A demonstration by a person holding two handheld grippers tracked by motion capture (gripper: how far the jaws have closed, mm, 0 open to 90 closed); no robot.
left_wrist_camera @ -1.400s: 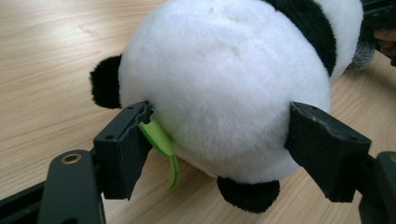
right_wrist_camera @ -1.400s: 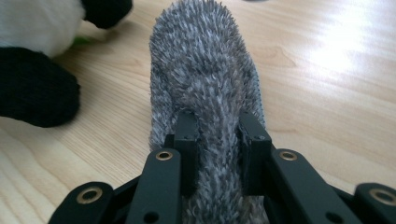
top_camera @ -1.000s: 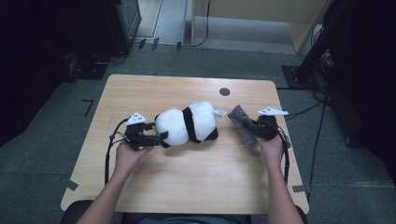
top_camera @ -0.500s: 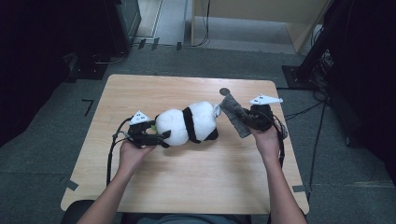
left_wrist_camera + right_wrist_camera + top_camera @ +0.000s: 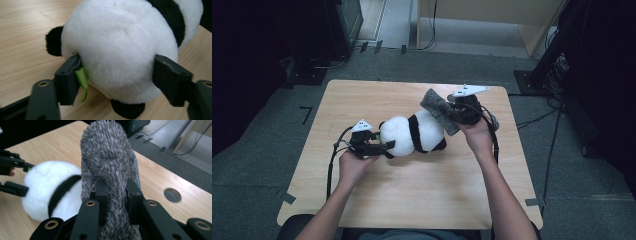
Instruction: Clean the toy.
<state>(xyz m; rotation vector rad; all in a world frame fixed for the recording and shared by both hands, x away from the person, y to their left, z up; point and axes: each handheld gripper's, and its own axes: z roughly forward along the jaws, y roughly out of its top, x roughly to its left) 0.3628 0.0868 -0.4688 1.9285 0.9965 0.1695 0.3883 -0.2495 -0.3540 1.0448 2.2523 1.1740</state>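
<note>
The plush panda (image 5: 414, 134) lies on its side near the middle of the wooden table (image 5: 412, 200), its head end pointing toward nine o'clock, where the left gripper (image 5: 379, 147) clamps it. In the left gripper view the two black jaws press into the white fur on either side of the head (image 5: 117, 47), with a green fingertip pad (image 5: 81, 77) dug into the plush beside one black ear (image 5: 53, 41) — a grip that seems meant to pin the toy in place so it cannot slide while the other hand works on it. The right gripper (image 5: 457, 112), at about two o'clock from the panda, is pinched tight on a grey fuzzy cloth (image 5: 439, 107); the right gripper view shows the jaws squeezed together with the shaggy fabric (image 5: 110, 165) bunched between them and rising ahead over the panda's body (image 5: 50, 192). Holding the cloth lifted and slanted above the toy's rear end looks like readiness to drape or wipe it. Compared with a second ago, the left gripper has kept its hold in nearly the same spot, while the right gripper has carried the cloth up and away from the table's three o'clock side toward twelve o'clock — now it overhangs the panda rather than lying beside it.
</note>
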